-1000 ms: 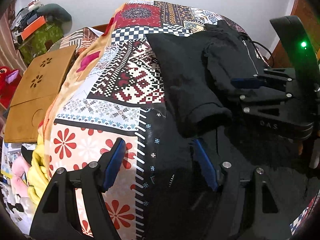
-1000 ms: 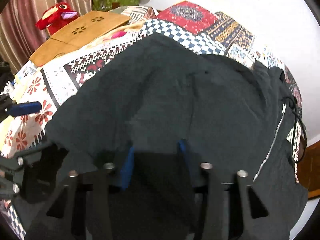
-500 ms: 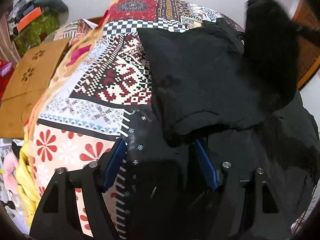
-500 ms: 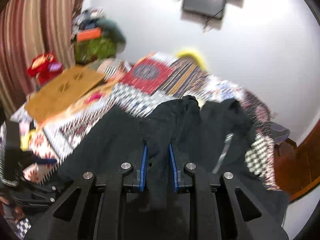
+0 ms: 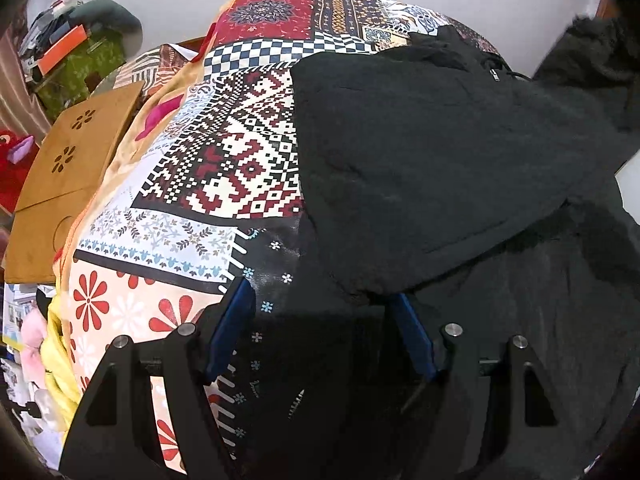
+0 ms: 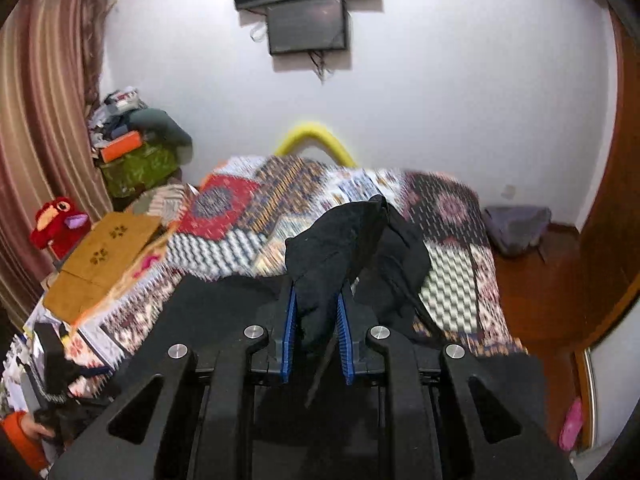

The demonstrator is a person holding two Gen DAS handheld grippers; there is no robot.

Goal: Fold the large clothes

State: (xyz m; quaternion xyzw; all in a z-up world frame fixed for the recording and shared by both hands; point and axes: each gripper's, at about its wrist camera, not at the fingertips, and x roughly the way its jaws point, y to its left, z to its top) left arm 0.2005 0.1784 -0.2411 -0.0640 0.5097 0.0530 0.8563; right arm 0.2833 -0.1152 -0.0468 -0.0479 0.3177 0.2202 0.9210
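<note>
The right claw [image 6: 316, 332], a second ago low on the hoodie [image 5: 420, 160] on the bed [image 5: 224, 168], now lifts a pinched fold, starting a fold-over; the left claw [image 5: 320, 332] gapes, empty

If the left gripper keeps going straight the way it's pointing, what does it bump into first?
Probably the black jacket: the open left gripper aims down at its folded edge on the patchwork bedspread. Depth is hard to judge.
</note>
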